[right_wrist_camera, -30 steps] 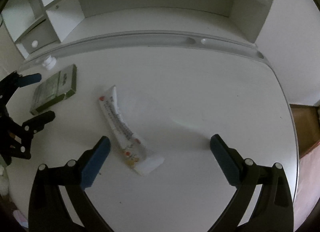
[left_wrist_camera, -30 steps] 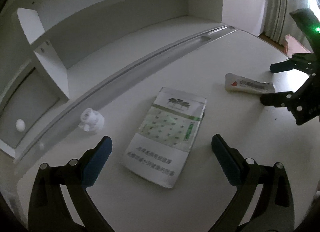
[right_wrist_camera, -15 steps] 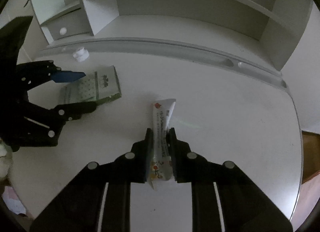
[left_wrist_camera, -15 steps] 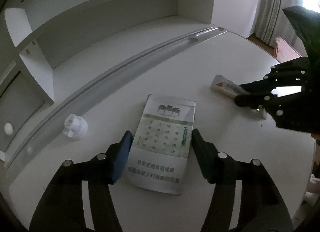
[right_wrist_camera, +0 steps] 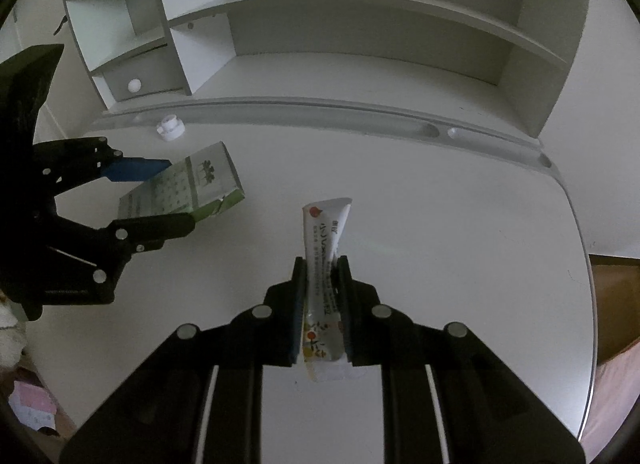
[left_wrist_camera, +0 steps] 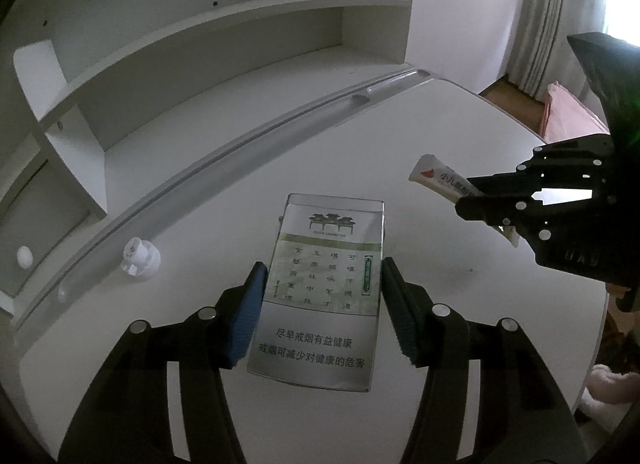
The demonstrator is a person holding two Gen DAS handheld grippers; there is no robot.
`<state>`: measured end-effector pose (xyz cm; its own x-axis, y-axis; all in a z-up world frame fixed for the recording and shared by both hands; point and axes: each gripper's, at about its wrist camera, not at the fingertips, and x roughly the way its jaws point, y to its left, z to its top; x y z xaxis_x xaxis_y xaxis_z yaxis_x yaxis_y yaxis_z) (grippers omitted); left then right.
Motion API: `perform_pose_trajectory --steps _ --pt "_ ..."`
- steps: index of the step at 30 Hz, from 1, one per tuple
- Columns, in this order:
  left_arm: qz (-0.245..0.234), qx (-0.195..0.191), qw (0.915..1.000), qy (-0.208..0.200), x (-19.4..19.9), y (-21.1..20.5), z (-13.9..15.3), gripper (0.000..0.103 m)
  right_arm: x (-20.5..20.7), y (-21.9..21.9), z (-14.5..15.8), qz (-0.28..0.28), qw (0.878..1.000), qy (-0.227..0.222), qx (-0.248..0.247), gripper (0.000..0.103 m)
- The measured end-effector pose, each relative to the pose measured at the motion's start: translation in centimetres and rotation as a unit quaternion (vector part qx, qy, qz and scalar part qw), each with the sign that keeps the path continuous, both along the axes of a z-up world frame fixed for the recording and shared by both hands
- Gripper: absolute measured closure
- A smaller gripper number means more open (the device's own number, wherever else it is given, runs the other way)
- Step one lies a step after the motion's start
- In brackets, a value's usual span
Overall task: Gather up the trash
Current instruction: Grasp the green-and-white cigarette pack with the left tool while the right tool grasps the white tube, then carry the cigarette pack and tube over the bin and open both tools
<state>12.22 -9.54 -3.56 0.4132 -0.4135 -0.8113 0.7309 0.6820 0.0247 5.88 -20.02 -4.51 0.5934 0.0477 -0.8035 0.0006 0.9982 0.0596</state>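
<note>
My left gripper (left_wrist_camera: 322,276) is shut on a green-and-white cigarette pack (left_wrist_camera: 320,288) and holds it above the white desk (left_wrist_camera: 460,304). The pack also shows in the right wrist view (right_wrist_camera: 184,188), tilted, between the left gripper's fingers. My right gripper (right_wrist_camera: 322,276) is shut on a white squeeze tube (right_wrist_camera: 322,256) with a red mark near its flat end, lifted off the desk. The tube (left_wrist_camera: 438,178) pokes out of the right gripper (left_wrist_camera: 466,194) in the left wrist view. A small white cap (left_wrist_camera: 140,262) lies on the desk by the groove; it also shows in the right wrist view (right_wrist_camera: 170,127).
A white shelf unit (right_wrist_camera: 360,24) with open cubbies and a small drawer with a round knob (right_wrist_camera: 134,85) stands behind the desk. A long groove (left_wrist_camera: 240,144) runs along the desk's back edge. Beyond the desk's right edge are the floor and a pink object (left_wrist_camera: 568,116).
Both grippers closed from open, the left on the cigarette pack and the right on the tube. Both items have since been lifted off the desk.
</note>
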Motion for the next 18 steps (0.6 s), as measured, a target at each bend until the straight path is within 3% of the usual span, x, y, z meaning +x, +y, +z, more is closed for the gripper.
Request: perform_pose_trajectory --steps 6,11,14,18 --pt "-0.013 -0.001 0.9999 0.0 -2.1 -2.2 1.2 0.047 -2.7 -2.5 1.3 -0.023 0.999 -0.028 0.009 0.087" --pt "-0.069 -0.032 0.9971 0.003 -6.1 -7.4 3.0 0.047 -9.1 -7.9 3.5 -0.076 0.995 -0.064 0.016 0.087" --pt "-0.125 -0.039 0.9914 0.008 -9.9 -12.6 3.4 0.047 -14.3 -12.4 4.0 -0.126 0.989 -0.073 0.009 0.087" --pt "-0.218 -0.051 0.9743 0.024 -16.6 -20.2 3.6 0.047 -22.1 -19.0 3.1 -0.204 0.977 -0.065 0.022 0.087"
